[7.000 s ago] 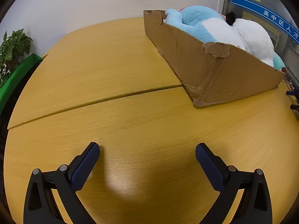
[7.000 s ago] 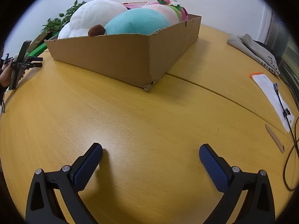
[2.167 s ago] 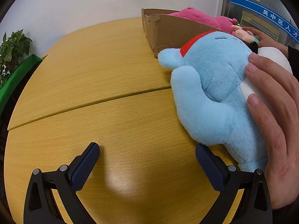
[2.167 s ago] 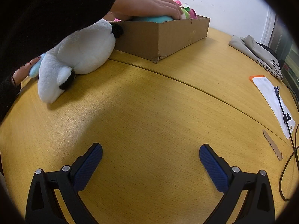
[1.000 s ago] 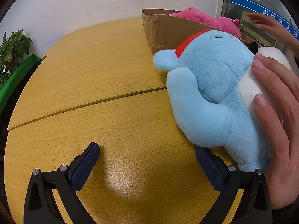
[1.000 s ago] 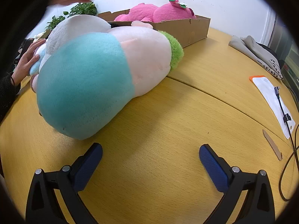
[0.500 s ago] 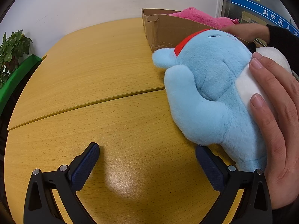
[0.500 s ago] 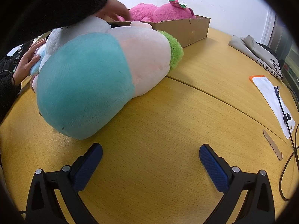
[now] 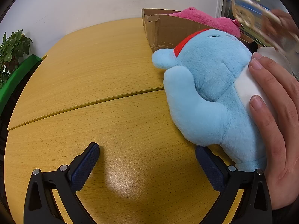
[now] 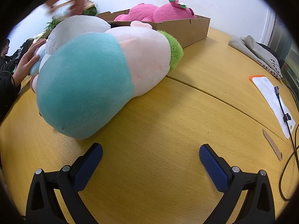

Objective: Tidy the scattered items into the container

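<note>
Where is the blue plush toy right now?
In the left wrist view, the blue plush toy lies on the table at right, just in front of the cardboard box, with a bare hand on it.

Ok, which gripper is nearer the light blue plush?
Left. The left gripper has the light blue plush right above its right finger; from the right gripper it is mostly hidden behind the teal-and-pink plush.

- A plush whale (image 9: 209, 93) lies right of my left fingers (image 9: 85, 165), box (image 9: 168, 31) behind it.
- A plush doll (image 10: 104, 78) lies ahead-left of my right fingers (image 10: 213, 163).
</note>
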Available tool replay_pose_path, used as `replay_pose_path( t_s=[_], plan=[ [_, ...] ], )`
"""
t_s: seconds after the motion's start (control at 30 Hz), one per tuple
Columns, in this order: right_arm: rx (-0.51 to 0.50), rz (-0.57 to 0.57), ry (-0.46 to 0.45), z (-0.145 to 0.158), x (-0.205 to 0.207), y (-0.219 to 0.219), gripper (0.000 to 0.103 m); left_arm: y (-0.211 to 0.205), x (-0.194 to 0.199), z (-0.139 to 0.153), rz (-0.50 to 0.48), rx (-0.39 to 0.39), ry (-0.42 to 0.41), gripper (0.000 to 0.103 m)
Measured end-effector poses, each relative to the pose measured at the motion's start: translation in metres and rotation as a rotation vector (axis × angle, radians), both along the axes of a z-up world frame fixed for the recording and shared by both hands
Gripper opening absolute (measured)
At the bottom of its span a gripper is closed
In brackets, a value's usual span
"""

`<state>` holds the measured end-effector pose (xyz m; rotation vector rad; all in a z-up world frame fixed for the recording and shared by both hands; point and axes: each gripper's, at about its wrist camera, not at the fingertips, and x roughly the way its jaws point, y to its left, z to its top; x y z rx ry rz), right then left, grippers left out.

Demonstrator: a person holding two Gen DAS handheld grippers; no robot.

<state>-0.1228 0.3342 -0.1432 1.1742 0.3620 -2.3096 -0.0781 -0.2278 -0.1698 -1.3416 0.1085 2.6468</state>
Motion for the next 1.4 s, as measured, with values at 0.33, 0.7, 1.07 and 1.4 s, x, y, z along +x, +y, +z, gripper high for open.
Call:
replay_pose_path(
  t_s=[0.33, 0.7, 1.07, 1.4],
  plan=[
    [0.0, 0.0, 0.0, -0.0001, 0.0001, 0.0001, 0.103, 0.001, 0.0021, -0.0001, 0.0, 0.0, 0.0, 0.103],
    [0.0, -0.001, 0.0, 0.0, -0.0003, 0.0, 0.103, 0.0016, 0.003, -0.0004, -0.001, 0.0, 0.0, 0.103],
    [0.0, -0.002, 0.0, 0.0, -0.0001, 0.0001, 0.103, 0.0018, 0.0026, -0.0008, -0.001, 0.0, 0.0, 0.103],
    [0.0, -0.003, 0.0, -0.0001, -0.0003, 0.0, 0.103, 0.0027, 0.0042, -0.0012, -0.001, 0.0, 0.0, 0.103]
  ],
)
